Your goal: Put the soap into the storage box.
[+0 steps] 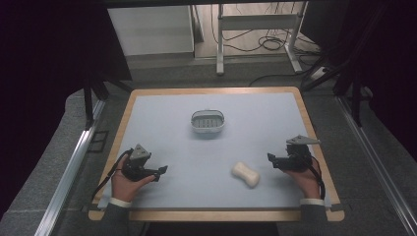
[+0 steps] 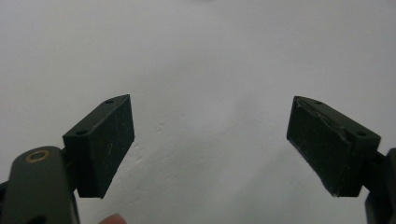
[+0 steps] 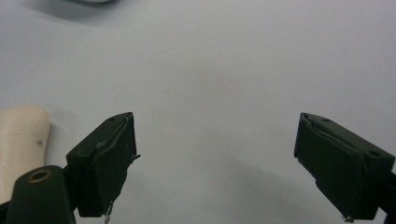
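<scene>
On the pale blue table (image 1: pixel 162 123), a cream dog-bone-shaped soap bar (image 1: pixel 246 174) lies near the right tool (image 1: pixel 273 160); both it and the left tool (image 1: pixel 161 171) stand apart, empty.

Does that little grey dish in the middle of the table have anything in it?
Empty. The high view shows the soap dish's ridged bottom bare, and the cream soap bar lies apart on the mat.

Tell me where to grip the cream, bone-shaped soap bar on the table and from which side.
Grip the cream, bone-shaped soap bar at its narrow waist, pads on the two long sides. It lies flat and slanted on the pale blue mat, so coming from above with the nearby open right gripper probably suits best.
</scene>
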